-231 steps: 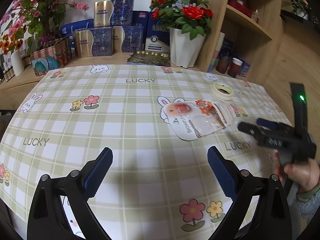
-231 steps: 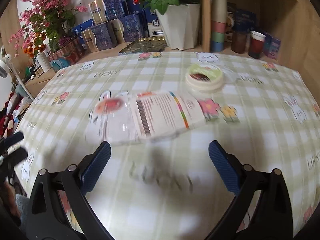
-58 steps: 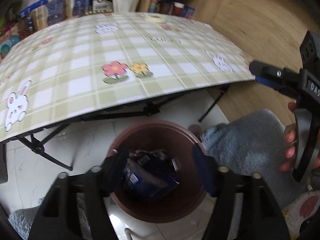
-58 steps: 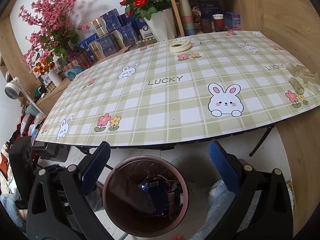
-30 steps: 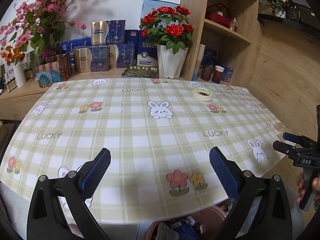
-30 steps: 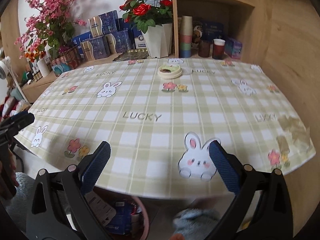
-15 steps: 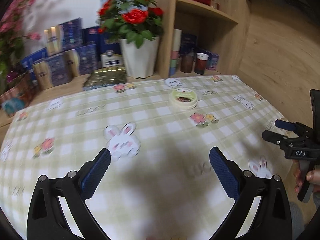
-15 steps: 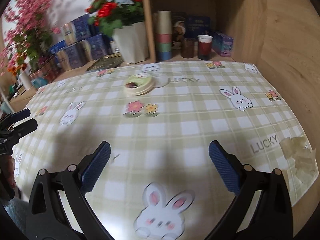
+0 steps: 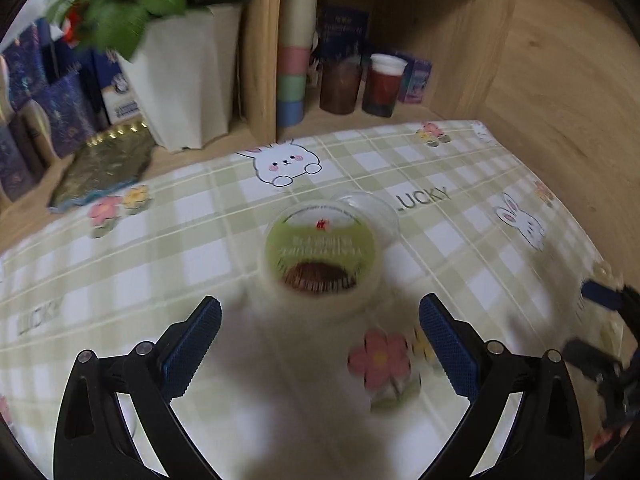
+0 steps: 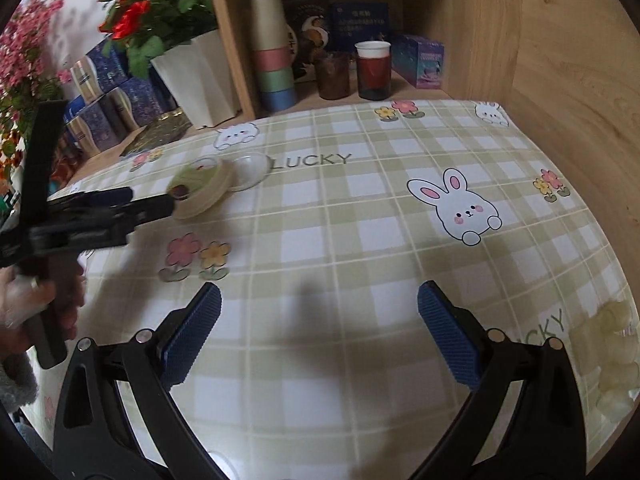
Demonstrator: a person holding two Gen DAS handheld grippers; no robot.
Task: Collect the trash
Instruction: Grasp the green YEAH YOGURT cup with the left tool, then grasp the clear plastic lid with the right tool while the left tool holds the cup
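A round cream tub with a green label lid (image 9: 320, 254) sits on the checked tablecloth, with a clear plastic lid (image 9: 384, 216) just behind it. My left gripper (image 9: 320, 340) is open, its blue pads wide apart, just short of the tub. In the right wrist view the tub (image 10: 200, 190) and clear lid (image 10: 250, 170) lie at the left, with the left gripper (image 10: 160, 204) reaching its near side. My right gripper (image 10: 318, 338) is open and empty over the table's right part. A crumpled clear wrapper (image 10: 612, 364) lies at the table's right edge.
A white pot of red roses (image 9: 188, 76), stacked cups (image 9: 294, 56) and drink cups (image 9: 382, 84) stand on the wooden shelf behind the table. Blue boxes (image 10: 108, 104) and a dark tray (image 9: 104, 168) are at the back left. A wooden wall (image 10: 580, 80) borders the right.
Both grippers have moved forward over the table toward the back. The left gripper has closed in on the tub, which now fills the space just ahead of its open fingers.
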